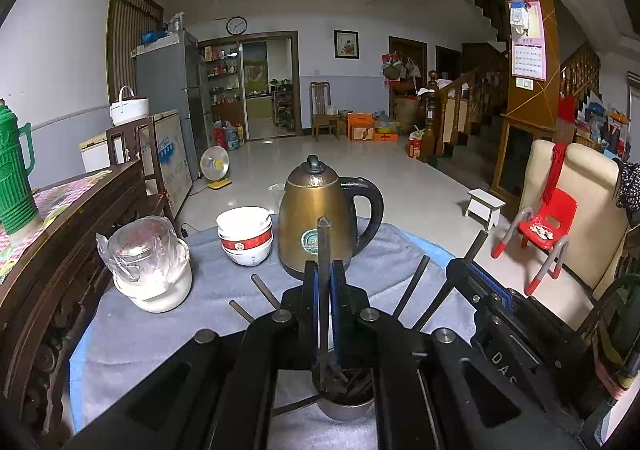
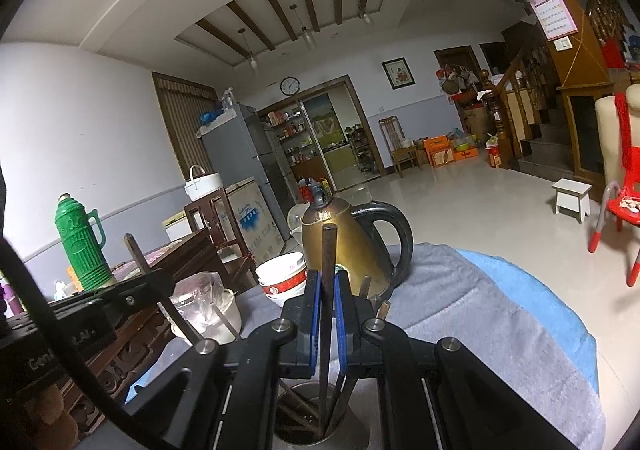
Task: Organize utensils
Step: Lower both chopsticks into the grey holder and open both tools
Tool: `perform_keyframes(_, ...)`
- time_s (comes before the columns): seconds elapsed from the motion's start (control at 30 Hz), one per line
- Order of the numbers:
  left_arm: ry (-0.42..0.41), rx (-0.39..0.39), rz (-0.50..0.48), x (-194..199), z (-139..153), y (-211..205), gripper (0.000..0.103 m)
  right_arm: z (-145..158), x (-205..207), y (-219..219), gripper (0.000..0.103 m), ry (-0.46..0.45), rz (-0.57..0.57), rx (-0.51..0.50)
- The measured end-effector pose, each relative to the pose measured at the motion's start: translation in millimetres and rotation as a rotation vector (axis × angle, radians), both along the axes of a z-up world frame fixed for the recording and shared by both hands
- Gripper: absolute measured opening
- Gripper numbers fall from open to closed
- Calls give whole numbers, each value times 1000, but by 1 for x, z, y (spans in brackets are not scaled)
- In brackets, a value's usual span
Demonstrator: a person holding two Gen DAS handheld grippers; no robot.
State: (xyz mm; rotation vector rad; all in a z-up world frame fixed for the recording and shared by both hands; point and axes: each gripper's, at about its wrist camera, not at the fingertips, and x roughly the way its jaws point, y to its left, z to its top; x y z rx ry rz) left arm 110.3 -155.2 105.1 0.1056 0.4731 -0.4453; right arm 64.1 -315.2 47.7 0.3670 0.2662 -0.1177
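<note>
My left gripper is shut on a dark chopstick held upright, its lower end down in a metal cup that holds several dark chopsticks. My right gripper is shut on another dark chopstick, also upright, with its lower end in the same metal cup. The right gripper's body shows in the left wrist view, close on the right. Other chopsticks lean out of the cup.
A brass electric kettle stands just beyond the cup on the grey cloth. Stacked red-and-white bowls and a plastic-wrapped white jar stand to its left. A dark wooden cabinet with a green thermos borders the left.
</note>
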Motion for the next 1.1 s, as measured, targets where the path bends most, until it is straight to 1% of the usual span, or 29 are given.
perform_keyframes(0.23,-4,3,2,-1,-1,1,6,5,-6,4,8,-9,15,-7)
perform_keyframes(0.47,-1,11,12,-1,-4,3,6,1,-7,5,8,6,34,0)
perform_keyframes(0.8,-22,45,41,-6,-4,6,8,-7,-3,1,8,34,67,39)
perform_keyframes(0.97,-15,53,47,-6,-6,9,8,-13,-2,-1,8,46,85,72)
perform_keyframes(1.07,-11,51,51,-5,-7,12,9,-16,-1,-2,10,56,96,90)
perform_keyframes(1.1,-8,49,52,-5,-7,13,11,-17,-1,-2,10,59,101,94)
